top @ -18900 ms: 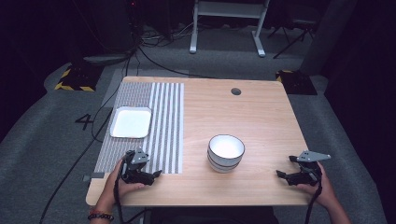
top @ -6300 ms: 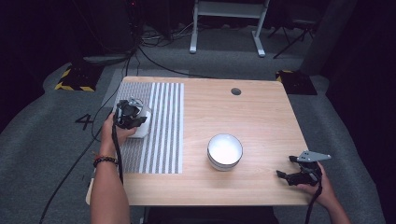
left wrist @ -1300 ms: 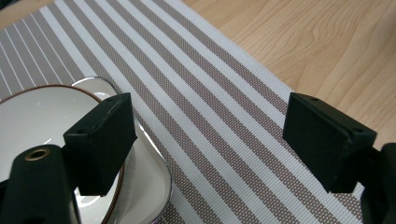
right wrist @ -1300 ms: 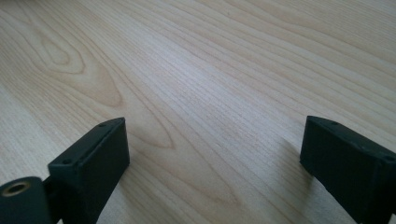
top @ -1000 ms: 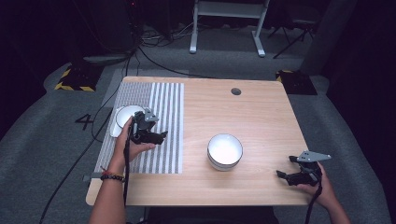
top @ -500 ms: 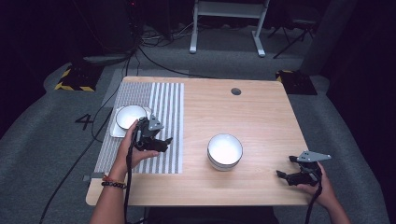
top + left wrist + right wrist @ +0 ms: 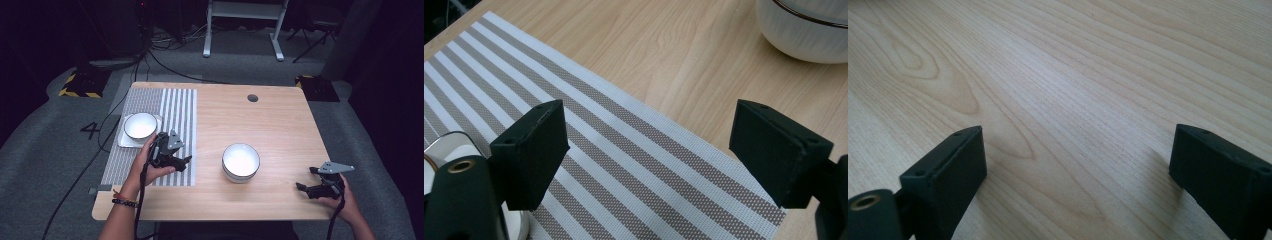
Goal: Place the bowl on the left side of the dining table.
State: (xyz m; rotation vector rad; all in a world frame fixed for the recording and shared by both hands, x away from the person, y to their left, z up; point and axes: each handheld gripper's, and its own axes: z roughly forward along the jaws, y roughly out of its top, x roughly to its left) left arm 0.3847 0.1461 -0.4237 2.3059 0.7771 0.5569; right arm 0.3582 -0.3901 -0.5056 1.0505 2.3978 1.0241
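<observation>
While sitting mid-table, right of striped mat (image 7: 150,137), stacked white bowl (image 7: 241,161) looks ceramic: stiff, glazed, slippery, breakable, moderately heavy; best pinch over thin rim. Second bowl (image 7: 140,125) rests on square plate (image 7: 125,142) at mat's far left. Left gripper (image 7: 172,159) above mat, jaws wide apart, empty. Right gripper (image 7: 320,187) near table's (image 7: 280,120) near right edge, jaws wide, empty. Open wood all round bowl; front edge near.

Open claw (image 7: 649,160) over striped mat (image 7: 624,150)
</observation>
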